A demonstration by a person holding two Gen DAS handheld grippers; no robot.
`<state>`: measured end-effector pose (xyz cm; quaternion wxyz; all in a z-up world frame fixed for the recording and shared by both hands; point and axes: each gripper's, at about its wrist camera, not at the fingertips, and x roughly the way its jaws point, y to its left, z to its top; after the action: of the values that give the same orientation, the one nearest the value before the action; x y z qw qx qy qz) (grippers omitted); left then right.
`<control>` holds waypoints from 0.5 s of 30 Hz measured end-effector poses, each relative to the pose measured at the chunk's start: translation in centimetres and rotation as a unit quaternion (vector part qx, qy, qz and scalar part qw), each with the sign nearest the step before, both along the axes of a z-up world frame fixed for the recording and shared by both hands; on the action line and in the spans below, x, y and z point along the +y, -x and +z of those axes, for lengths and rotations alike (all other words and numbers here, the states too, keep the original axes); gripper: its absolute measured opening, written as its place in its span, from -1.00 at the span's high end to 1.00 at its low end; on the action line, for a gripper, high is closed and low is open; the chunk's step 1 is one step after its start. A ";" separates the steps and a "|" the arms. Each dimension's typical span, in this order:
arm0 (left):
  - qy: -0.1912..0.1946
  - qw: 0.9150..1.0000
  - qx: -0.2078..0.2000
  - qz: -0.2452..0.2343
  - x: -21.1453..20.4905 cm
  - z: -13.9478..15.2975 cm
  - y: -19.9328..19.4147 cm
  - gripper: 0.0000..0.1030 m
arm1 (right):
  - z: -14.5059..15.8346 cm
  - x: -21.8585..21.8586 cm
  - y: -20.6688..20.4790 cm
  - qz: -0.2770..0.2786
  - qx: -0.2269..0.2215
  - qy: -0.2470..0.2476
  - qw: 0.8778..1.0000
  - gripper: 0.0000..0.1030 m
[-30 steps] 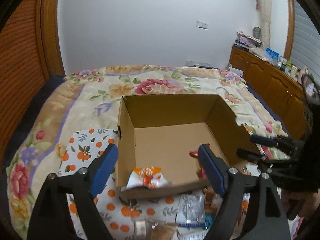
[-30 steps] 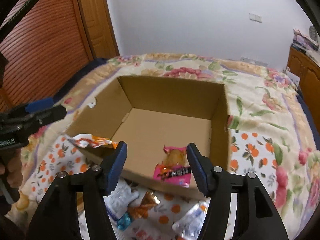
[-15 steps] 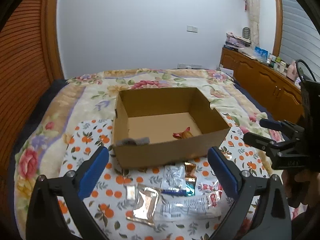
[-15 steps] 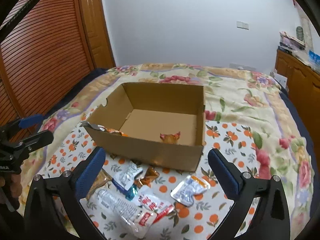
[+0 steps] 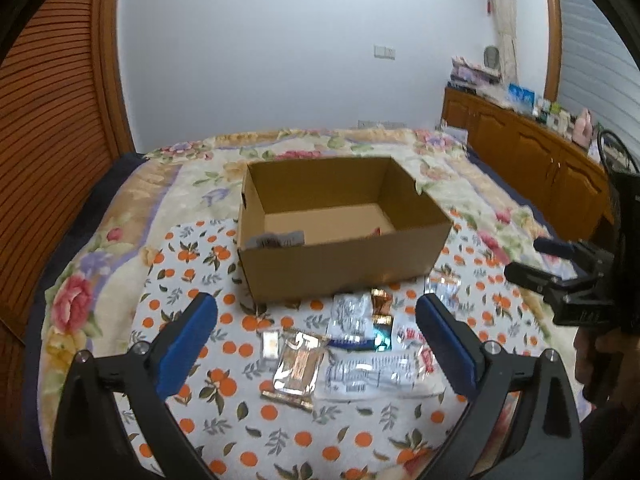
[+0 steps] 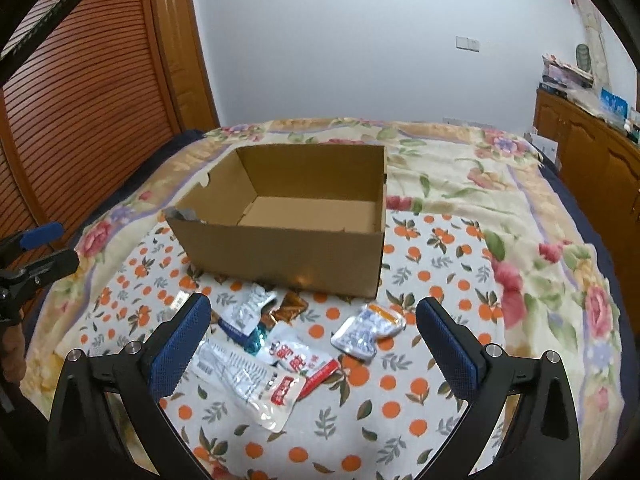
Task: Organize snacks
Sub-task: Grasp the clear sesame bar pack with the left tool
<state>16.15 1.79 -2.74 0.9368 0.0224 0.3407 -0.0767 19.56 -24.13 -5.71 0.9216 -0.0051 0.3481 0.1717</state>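
An open cardboard box stands on the bed. A silvery packet hangs over its near-left rim, and a red snack shows inside the box. Several snack packets lie in front of the box: a golden-clear one, a long white one, a red-and-white one, and a white-orange one. My left gripper is open and empty above the packets. My right gripper is open and empty too, and shows at the right edge of the left wrist view.
The bed has a floral quilt with an orange-print cloth under the box. A slatted wooden wardrobe stands left. A wooden sideboard with clutter runs along the right wall.
Both grippers have pulled back and up from the box after leaving their snacks in it. The loose packets in front of the box have come into view.
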 end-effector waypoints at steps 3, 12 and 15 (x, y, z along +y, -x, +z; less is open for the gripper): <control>-0.025 1.000 0.008 -0.011 -0.1 -0.6 -0.1 -0.94 | -0.8 0.1 0.2 0.000 0.004 -0.006 1.000 -1.00; -0.012 0.998 0.050 -0.039 0.9 -2.9 -1.4 -0.66 | -2.8 0.4 0.3 0.014 0.003 -0.011 1.000 -1.00; -0.007 0.996 0.072 -0.044 1.2 -4.6 -2.3 -0.64 | -3.4 0.3 0.2 0.015 0.007 -0.010 1.000 -1.00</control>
<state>18.44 2.98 -7.37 0.9054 0.0384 0.4064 -0.1169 19.35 -23.84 -9.09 0.9164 0.0001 0.3531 0.1886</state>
